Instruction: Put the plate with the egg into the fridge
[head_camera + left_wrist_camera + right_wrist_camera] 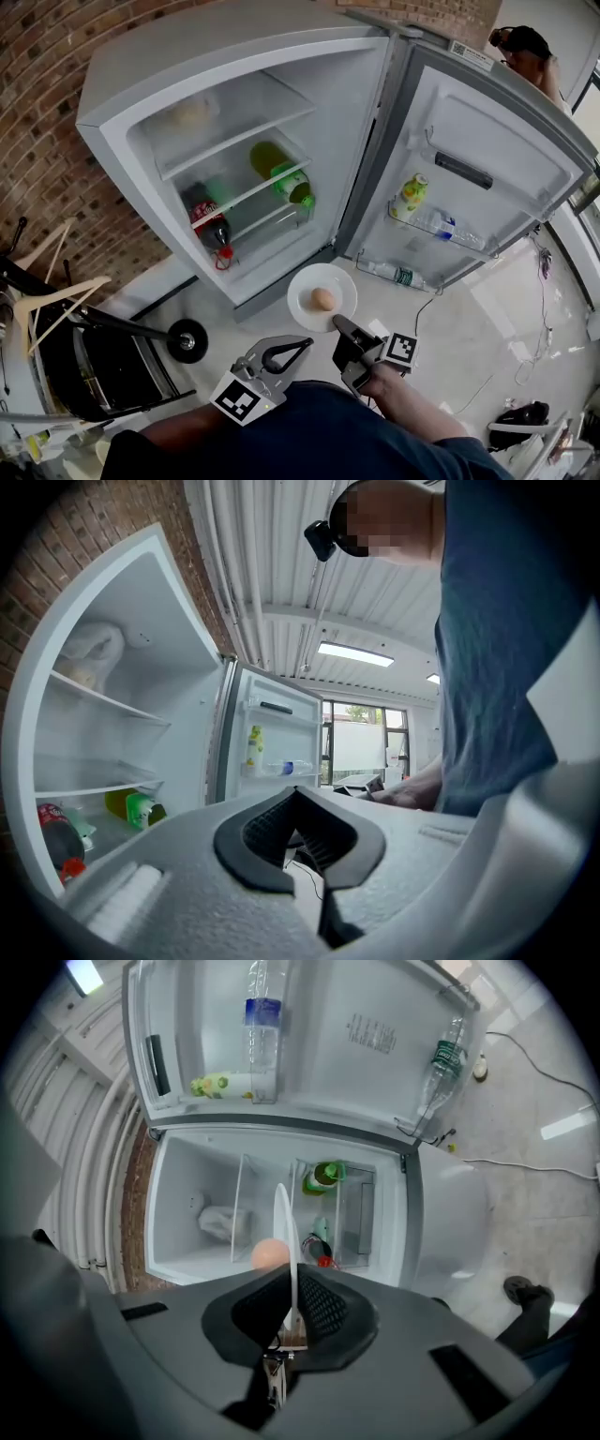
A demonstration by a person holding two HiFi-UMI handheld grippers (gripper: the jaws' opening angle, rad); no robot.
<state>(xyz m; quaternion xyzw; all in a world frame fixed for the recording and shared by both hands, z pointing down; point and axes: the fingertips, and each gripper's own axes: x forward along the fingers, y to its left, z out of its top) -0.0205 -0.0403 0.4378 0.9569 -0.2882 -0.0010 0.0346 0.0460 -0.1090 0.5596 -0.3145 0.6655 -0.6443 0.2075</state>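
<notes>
A white plate [309,288] carrying a brown egg [322,299] hangs level in front of the open fridge [234,141], below its lowest shelf. My right gripper [338,324] is shut on the plate's near rim. In the right gripper view the plate [284,1227] stands edge-on between the jaws, with the egg [269,1253] to its left. My left gripper [304,343] hovers left of the plate, apart from it, shut on nothing. Its tips [296,793] meet in the left gripper view.
The fridge shelves hold a green bottle [281,174], a red-capped dark bottle [212,228] and a pale bag [192,114]. The open door [487,169] holds a yellow bottle [411,195] and water bottles [441,225]. A black wheeled cart [112,356] stands left. Cables [427,309] cross the floor.
</notes>
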